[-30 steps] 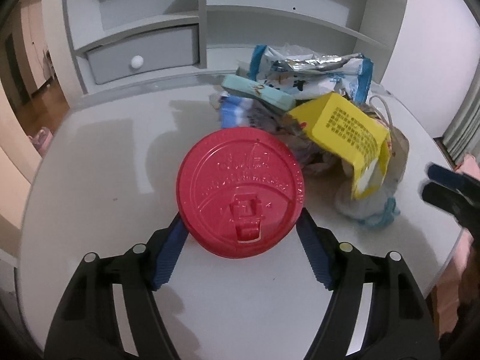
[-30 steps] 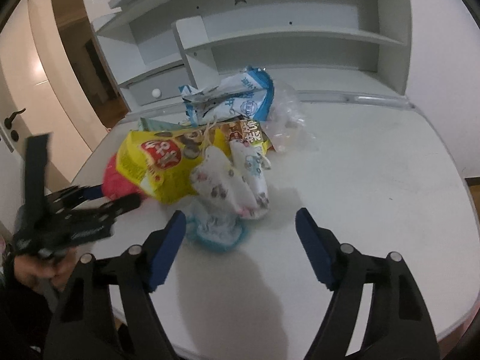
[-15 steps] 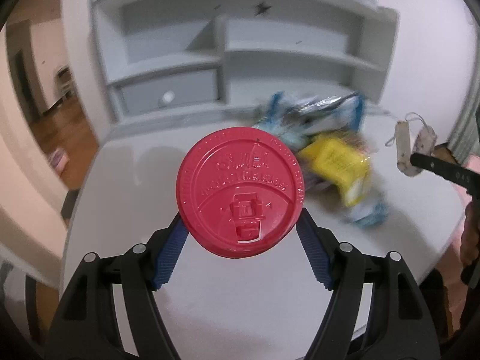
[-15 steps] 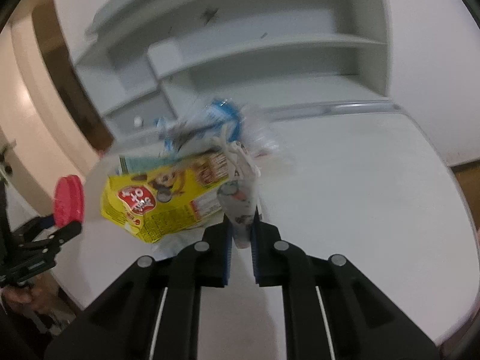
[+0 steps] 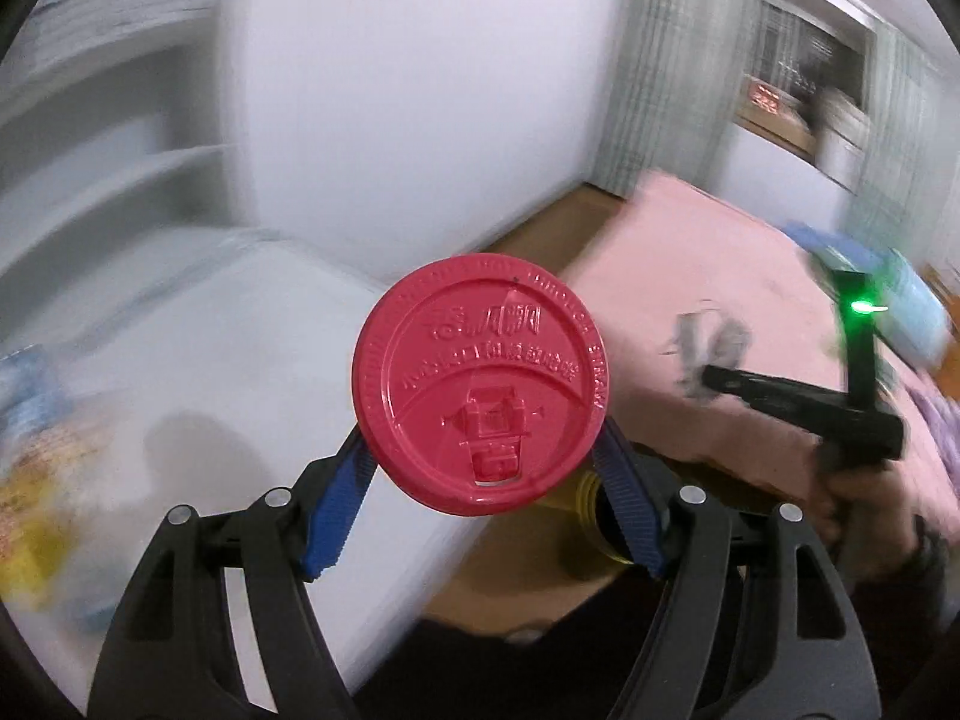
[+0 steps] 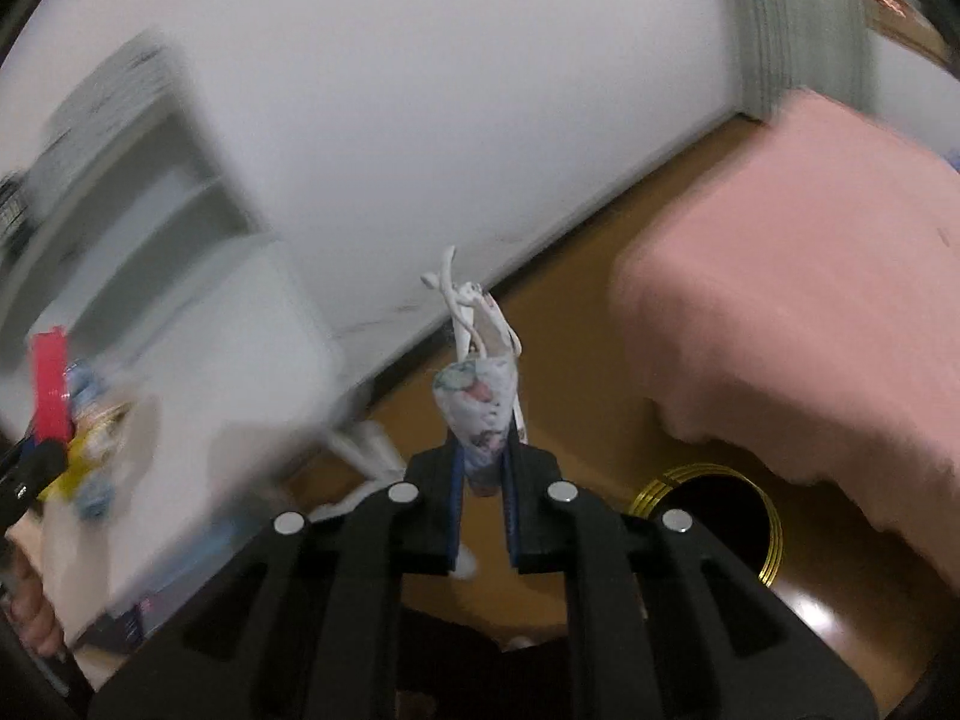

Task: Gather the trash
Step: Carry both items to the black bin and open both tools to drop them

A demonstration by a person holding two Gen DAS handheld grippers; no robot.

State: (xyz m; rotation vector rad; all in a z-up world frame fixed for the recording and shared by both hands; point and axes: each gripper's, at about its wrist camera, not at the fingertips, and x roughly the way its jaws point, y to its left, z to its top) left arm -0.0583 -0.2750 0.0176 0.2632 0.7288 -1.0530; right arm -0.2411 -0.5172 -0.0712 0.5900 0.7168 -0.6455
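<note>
My left gripper (image 5: pixel 480 468) is shut on a red plastic cup lid (image 5: pixel 480 384) and holds it in the air past the white table's edge. My right gripper (image 6: pixel 483 450) is shut on a crumpled patterned face mask (image 6: pixel 477 402) with white ear loops. The right gripper and mask also show, blurred, in the left wrist view (image 5: pixel 708 348). A dark bin with a gold rim (image 6: pixel 708 516) stands on the wooden floor below the right gripper; part of its rim shows in the left wrist view (image 5: pixel 591 516). The lid shows edge-on in the right wrist view (image 6: pixel 48 384).
The white table (image 5: pixel 210 360) lies left with a blurred pile of wrappers (image 5: pixel 30 468) on it. A pink-covered bed (image 6: pixel 810 276) stands right of the bin. White shelves (image 5: pixel 90 150) and a white wall are behind.
Both grippers have swung right, away from the table, toward the floor and bed. Each carries its item: the lid and the mask. The bin has come into view.
</note>
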